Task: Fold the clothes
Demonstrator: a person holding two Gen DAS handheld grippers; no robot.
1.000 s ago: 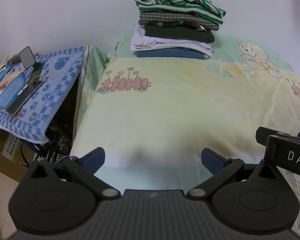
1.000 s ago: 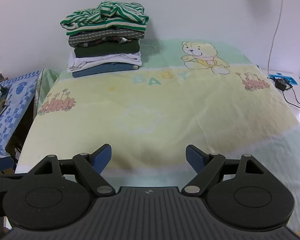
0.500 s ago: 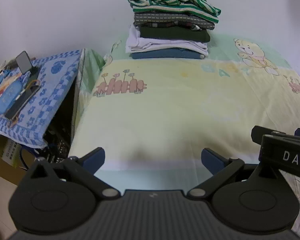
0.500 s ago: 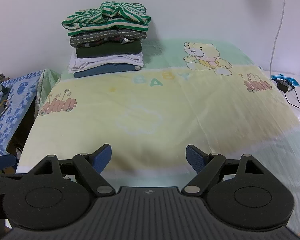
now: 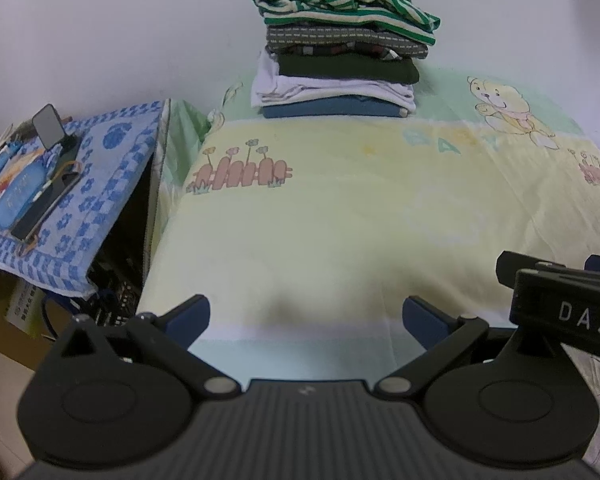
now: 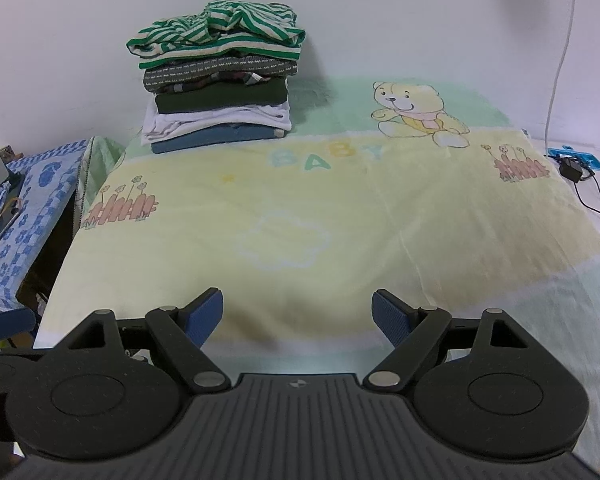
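A stack of folded clothes (image 5: 340, 60) (image 6: 220, 92) stands at the far end of the bed against the wall, with a rumpled green-and-cream striped top (image 5: 344, 0) (image 6: 220, 36) uppermost. My left gripper (image 5: 306, 316) hangs open over the near edge of the bed with nothing between its fingers. My right gripper (image 6: 298, 314) is likewise open and empty at the near edge. The body of the right gripper (image 5: 560, 296) shows at the right of the left wrist view.
The bed is covered by a yellow-green baby blanket (image 5: 360, 208) (image 6: 340, 216) with a bear print. A side table under a blue patterned cloth (image 5: 72, 184) (image 6: 28, 208) stands left, bearing a phone and small items. A charger with cable (image 6: 572, 170) lies at the right.
Both views have shifted slightly, with the stack sitting a little differently in frame. Both grippers stay open and empty.
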